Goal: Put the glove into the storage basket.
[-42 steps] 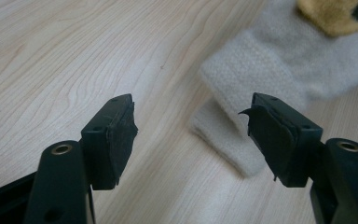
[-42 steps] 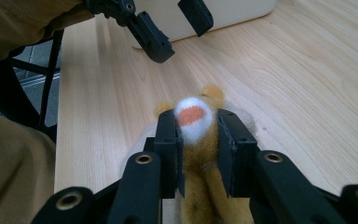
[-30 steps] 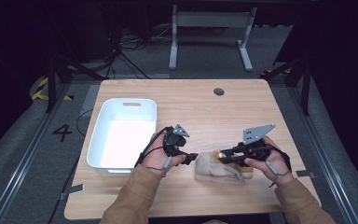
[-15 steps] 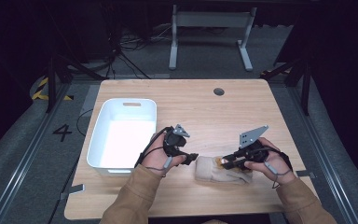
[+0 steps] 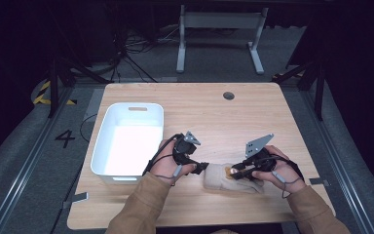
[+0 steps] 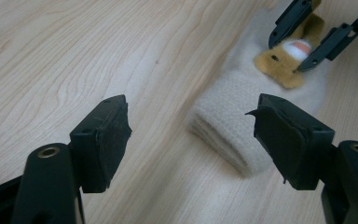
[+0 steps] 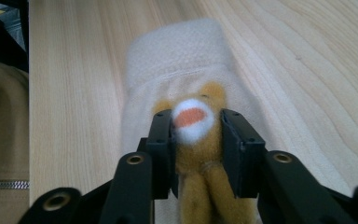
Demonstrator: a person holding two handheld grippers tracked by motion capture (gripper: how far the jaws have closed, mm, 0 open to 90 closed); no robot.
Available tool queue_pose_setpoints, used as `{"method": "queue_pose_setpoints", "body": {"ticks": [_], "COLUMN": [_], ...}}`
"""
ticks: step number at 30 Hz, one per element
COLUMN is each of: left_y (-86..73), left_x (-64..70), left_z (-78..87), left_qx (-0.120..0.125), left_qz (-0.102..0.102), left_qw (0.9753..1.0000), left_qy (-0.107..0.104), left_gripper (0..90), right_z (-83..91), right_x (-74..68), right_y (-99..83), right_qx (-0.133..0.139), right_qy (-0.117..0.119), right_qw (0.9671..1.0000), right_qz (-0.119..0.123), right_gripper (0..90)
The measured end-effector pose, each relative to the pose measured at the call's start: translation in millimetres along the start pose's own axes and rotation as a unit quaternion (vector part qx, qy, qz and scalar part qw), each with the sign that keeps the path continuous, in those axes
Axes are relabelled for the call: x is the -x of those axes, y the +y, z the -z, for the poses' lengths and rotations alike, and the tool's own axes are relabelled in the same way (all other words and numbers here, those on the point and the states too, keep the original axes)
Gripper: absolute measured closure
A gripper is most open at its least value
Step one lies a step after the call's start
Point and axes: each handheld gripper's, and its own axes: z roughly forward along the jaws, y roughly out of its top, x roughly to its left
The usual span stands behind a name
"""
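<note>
A cream knitted cloth (image 5: 220, 178) lies on the wooden table (image 5: 214, 112) near its front edge. On it rests a small yellow-brown plush toy (image 7: 193, 122) with a white snout and orange nose. My right gripper (image 7: 196, 133) is shut on the toy's head, one jaw on each side; in the high view this right gripper (image 5: 233, 171) reaches onto the cloth from the right. My left gripper (image 6: 191, 121) stands wide open just left of the cloth's (image 6: 235, 116) folded end, nothing between its jaws. The left gripper (image 5: 202, 166) almost touches the cloth.
A white plastic bin (image 5: 129, 141) stands on the table's left side, close to the left hand. A round cable hole (image 5: 228, 95) sits near the far edge. Bare wood stretches behind the grippers.
The right gripper has come down and slightly left onto the cloth with the plush toy between its jaws. The left gripper has hardly moved.
</note>
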Motion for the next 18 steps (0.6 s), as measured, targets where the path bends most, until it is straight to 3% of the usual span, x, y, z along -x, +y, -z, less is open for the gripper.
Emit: {"method": "queue_pose_setpoints", "body": {"ticks": [3, 9, 18], "left_y": [1.0, 3.9, 10.1], "left_x": [-0.4, 2.3, 5.3], "left_z": [-0.1, -1.3, -0.4], "left_qx": [0.002, -0.003, 0.005], "left_qz": [0.004, -0.009, -0.024], "left_qw": [1.0, 0.9999, 0.9995], "left_qy": [0.0, -0.004, -0.022], "left_gripper": [26.9, 26.2, 22.4], "right_z": [3.6, 14.6, 38.6], "right_x": [-0.9, -1.4, -0.3], "right_y": [-0.3, -0.2, -4.9], "right_qx": [0.014, 0.047, 0.085], "right_qy": [-0.01, -0.028, -0.078], "right_qw": [0.9998, 0.9984, 0.9927], "right_qz": [-0.005, -0.014, -0.036], "right_gripper": [58.6, 51.6, 53.5]}}
